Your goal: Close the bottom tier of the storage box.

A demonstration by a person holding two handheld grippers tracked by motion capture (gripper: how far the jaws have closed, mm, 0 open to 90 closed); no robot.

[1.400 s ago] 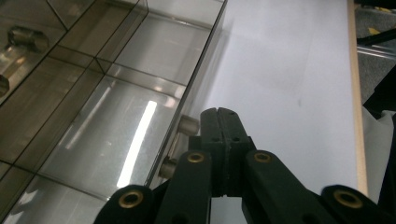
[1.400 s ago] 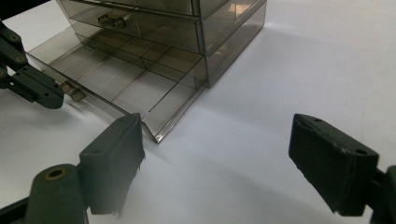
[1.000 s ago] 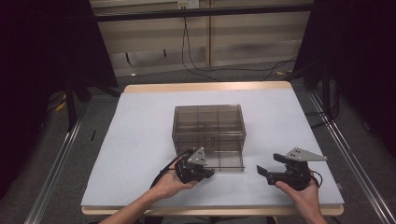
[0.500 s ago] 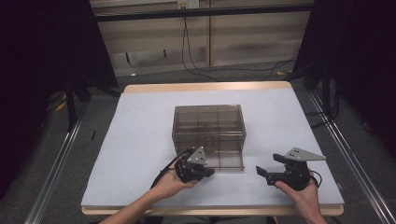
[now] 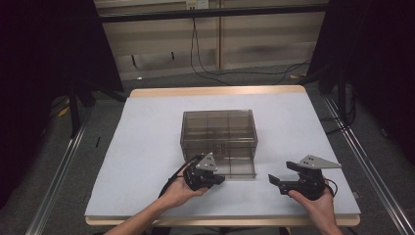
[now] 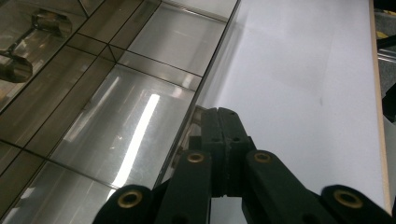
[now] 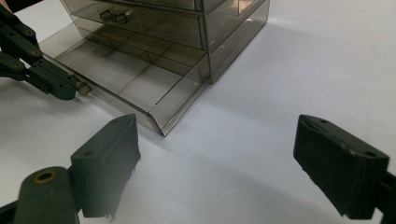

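We list a smoky clear drawer box (image 5: 219, 134) at the middle of the white table (image 5: 147, 147), its bottom drawer (image 7: 130, 70) pulled out toward the person; the upper drawers are too dim for us to read their contents. The left gripper (image 5: 218, 180) has its jaws pressed together on the small handle (image 7: 83, 88) at the open drawer's front edge, whose divided compartments we see bare. The right gripper (image 5: 274, 180) rests well apart on the table, right of the box, jaws spread wide and holding nothing.
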